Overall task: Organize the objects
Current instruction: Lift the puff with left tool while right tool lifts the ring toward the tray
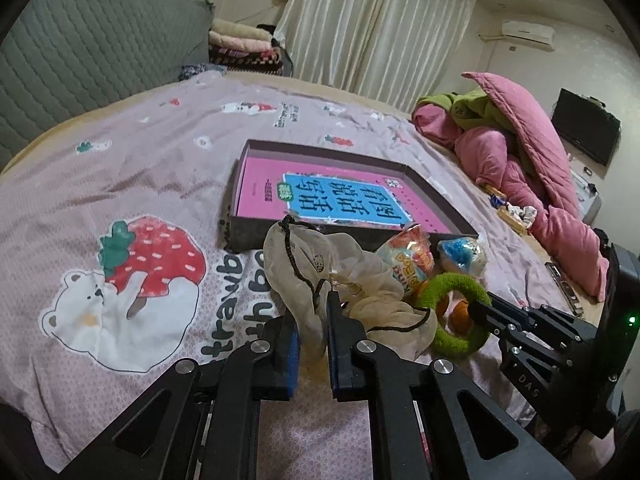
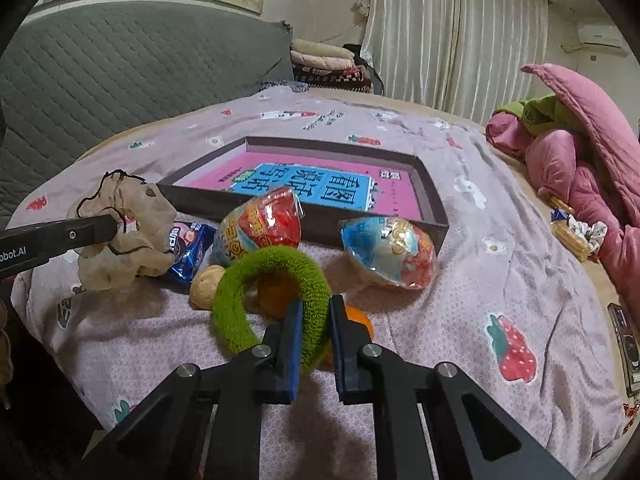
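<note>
Left gripper clamped on beige drawstring pouch, right gripper clamped on green ring, both before shallow box's near edge; orange object half hidden.

My left gripper is clamped on the beige gauze drawstring pouch, crumpled, its dark cord looping over the top. My right gripper pinches the fuzzy green ring at its near right arc, ring tilted up off the bedspread. Just beyond: two foil-wrapped egg toys, one mostly red, one blue and red, both lying on their sides against the near wall of the shallow dark box (pink and blue book flat inside). Blue snack packet, walnut and orange fruit lie near the ring.
</note>
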A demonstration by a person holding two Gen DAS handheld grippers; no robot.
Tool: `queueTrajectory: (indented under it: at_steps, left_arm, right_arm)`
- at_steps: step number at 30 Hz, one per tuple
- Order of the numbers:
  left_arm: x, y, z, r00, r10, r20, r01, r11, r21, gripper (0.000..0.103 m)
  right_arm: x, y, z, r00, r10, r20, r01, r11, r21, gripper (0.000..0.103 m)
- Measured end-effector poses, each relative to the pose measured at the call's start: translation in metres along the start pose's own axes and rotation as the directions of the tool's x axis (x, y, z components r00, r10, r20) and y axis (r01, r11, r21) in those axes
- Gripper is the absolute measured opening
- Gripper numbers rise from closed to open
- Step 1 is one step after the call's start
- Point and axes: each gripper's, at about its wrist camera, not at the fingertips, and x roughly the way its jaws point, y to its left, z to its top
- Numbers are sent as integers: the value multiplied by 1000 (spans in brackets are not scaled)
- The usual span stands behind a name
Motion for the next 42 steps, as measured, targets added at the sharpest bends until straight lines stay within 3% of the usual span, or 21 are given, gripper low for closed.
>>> queueTrajectory:
  at_steps: [26, 42]
  left_arm:
    - [-1, -12, 29, 995, 13, 100, -18, 998, 54, 11]
    - [27, 1, 50, 993, 31, 116, -35, 999, 33, 11]
  right_arm:
    - [-34, -20, 39, 979, -55, 195, 51, 998, 26, 13]
    - [-17, -38, 54, 973, -77, 216, 61, 995, 79, 13]
